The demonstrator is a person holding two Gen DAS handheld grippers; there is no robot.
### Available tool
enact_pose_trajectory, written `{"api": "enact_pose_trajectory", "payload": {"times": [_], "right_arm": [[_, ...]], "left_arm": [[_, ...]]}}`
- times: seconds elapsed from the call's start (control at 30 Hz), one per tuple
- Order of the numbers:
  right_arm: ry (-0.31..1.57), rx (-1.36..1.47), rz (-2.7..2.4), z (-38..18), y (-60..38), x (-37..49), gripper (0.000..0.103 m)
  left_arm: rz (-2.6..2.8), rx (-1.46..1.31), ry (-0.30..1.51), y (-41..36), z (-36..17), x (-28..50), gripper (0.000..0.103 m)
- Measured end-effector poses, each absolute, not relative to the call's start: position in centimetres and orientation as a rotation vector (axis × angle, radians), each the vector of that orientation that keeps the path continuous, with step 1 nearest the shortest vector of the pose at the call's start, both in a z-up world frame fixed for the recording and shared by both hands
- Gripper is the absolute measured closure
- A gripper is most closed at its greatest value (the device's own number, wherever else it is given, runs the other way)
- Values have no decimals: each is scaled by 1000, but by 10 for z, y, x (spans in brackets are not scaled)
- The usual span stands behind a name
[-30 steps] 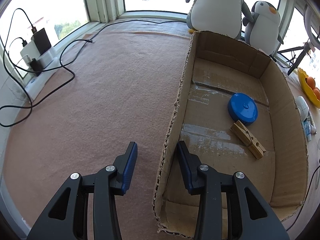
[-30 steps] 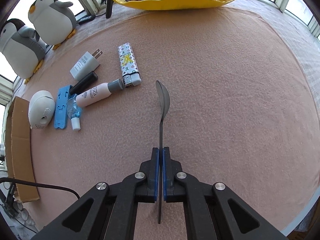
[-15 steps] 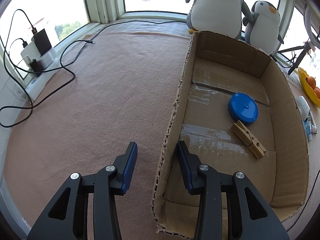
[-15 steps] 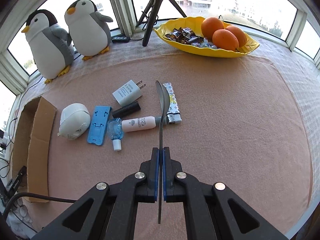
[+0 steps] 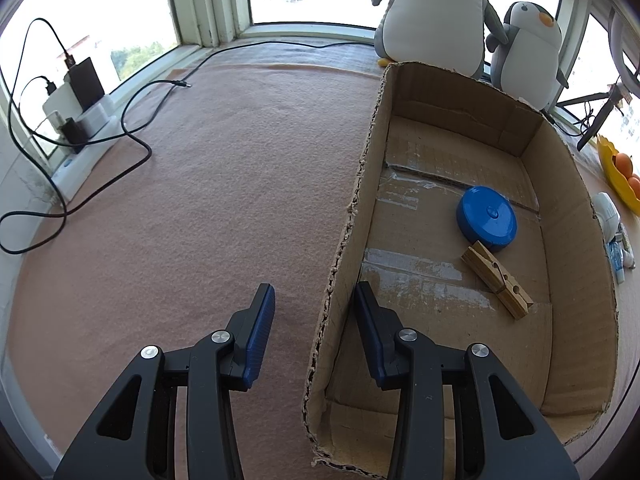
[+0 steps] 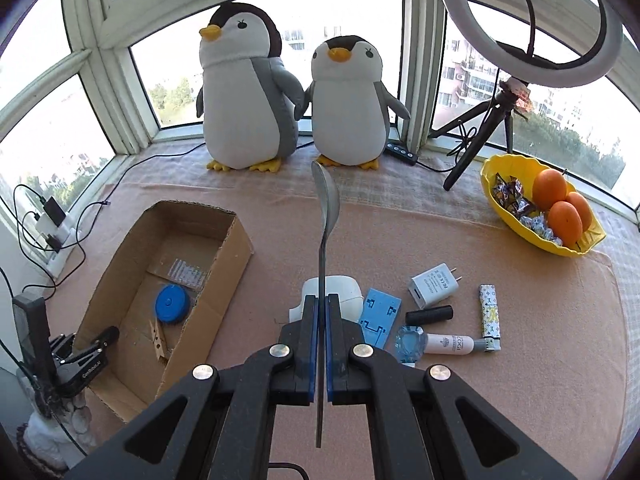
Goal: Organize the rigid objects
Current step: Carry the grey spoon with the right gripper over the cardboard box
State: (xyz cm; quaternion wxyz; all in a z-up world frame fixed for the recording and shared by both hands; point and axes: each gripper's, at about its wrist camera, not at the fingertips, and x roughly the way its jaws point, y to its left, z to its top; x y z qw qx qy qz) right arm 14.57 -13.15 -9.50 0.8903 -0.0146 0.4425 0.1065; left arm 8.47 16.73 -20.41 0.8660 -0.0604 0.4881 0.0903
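The left wrist view looks steeply down from close above the near left wall of the cardboard box (image 5: 352, 240), filling the frame's right half. The right wrist view looks from farther back, with the same box (image 6: 224, 280) at lower left. Both share the two plush penguins (image 6: 296, 92) at the top.

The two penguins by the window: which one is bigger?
The left penguin is bigger; it stands taller and wider than the right penguin beside it.

Sunlit bay windows (image 6: 280, 12) around a pink felt-covered tabletop (image 5: 208, 200), white frames.
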Motion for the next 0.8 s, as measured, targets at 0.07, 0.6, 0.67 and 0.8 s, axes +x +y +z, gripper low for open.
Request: {"api": "enact_pose_trajectory", "payload": {"times": [0.07,0.6,0.67,0.8], "right_arm": [[909,-27,268,-91,-114,147,100],[1000,104,499,-117,-15,162,100],[1024,123,505,-124,-12,163,100],[1067,146,515,-137,-6,164,100]], "left_arm": [[191,-127,1021,168,-204,84,64],[195,-132,1020,171,-204,83,64],[195,-131,1020,171,-204,83,64],[195,-132,1020,170,-204,83,64]]}}
